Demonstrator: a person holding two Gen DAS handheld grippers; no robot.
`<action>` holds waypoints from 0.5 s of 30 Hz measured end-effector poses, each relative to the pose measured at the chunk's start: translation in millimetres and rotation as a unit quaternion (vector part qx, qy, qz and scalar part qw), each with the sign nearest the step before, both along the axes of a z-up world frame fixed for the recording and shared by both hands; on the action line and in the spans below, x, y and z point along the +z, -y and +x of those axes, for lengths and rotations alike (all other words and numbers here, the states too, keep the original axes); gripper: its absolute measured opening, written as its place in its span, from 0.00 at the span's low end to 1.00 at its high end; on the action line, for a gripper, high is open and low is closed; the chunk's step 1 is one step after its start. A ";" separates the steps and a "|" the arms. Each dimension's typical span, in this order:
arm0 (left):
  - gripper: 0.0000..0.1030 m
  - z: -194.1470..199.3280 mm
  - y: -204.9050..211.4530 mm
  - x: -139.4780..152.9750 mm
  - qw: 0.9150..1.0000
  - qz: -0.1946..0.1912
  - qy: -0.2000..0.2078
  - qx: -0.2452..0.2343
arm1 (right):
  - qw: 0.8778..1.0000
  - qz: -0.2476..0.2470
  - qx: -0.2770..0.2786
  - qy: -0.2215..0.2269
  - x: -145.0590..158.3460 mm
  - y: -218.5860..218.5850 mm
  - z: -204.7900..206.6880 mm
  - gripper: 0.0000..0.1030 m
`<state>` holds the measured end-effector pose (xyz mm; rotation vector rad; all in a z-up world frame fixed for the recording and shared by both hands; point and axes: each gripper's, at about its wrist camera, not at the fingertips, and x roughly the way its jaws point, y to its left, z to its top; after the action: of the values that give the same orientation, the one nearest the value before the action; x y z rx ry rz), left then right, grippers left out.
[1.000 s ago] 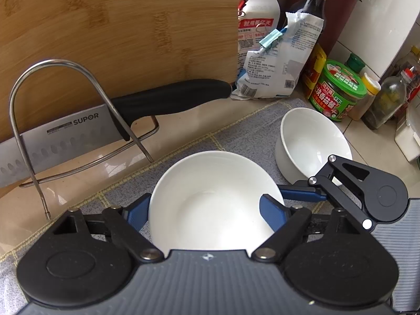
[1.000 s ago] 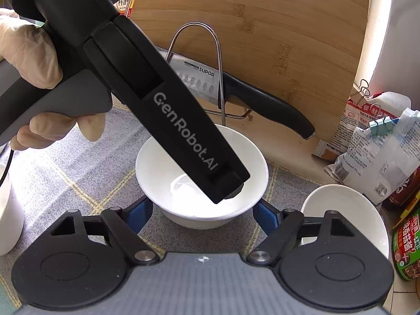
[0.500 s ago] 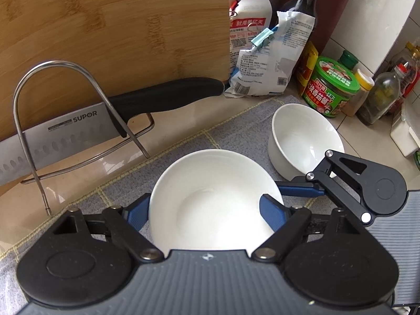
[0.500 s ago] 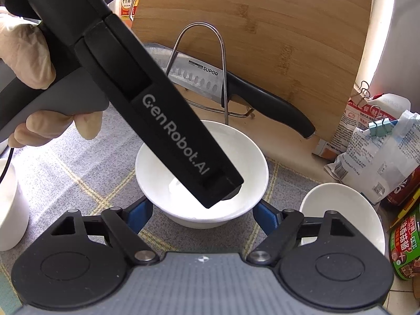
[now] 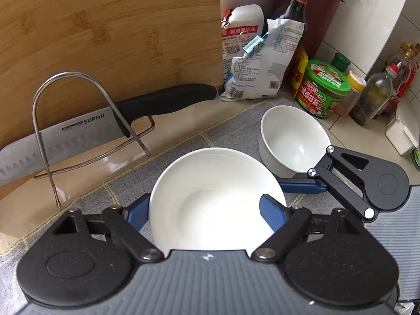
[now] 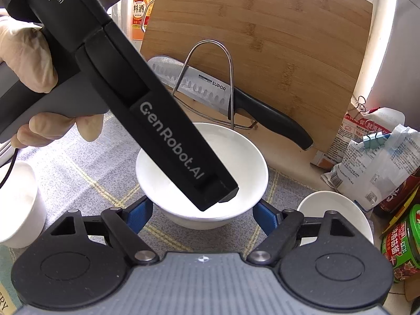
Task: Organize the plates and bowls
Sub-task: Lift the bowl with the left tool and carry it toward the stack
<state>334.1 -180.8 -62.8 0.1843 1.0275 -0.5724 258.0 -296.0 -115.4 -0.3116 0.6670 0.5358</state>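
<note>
We have the wide bowl (image 5: 210, 197) in a two-handed grip. It sits just over the grey cloth (image 5: 183, 144), in front of the wire rack (image 5: 78, 120) that holds the knife (image 5: 78, 136). The left gripper (image 5: 212, 210) stands about half open, its blue pads pressed against opposite sides of the bowl's wall just under the rim. The right gripper (image 6: 203, 212) comes in from the side, opened about as far, and its pads appear to clamp the bowl lower down. From the left wrist we see only one of its fingers, running in behind the rim. We cannot say for sure whether the foot is off the cloth. We judge this to be the carrying step, with the bowl picked up but not yet set anywhere. A small bowl (image 5: 291, 134) stands just to the right on the same cloth, and a white cup (image 6: 15, 202) stands well to the left. Next, both hands must travel together and keep the rim level. They need to pass the small bowl without knocking it, keep away from the knife handle, and let go only once the foot rests flat.
</note>
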 end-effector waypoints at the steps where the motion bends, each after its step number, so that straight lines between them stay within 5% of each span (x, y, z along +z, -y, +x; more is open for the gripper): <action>1: 0.84 -2.4 0.0 1.9 1.000 0.001 0.002 0.001 | 1.000 0.000 0.001 0.002 1.6 0.0 -2.1 0.84; 15: 0.84 -41.7 -0.6 19.7 1.000 0.002 0.016 0.016 | 1.000 0.005 0.014 0.012 18.8 -5.6 -38.8 0.84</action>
<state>292.4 -180.3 -43.1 0.1791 0.9988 -0.5375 219.2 -290.4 -96.5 -0.3176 0.6380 0.5604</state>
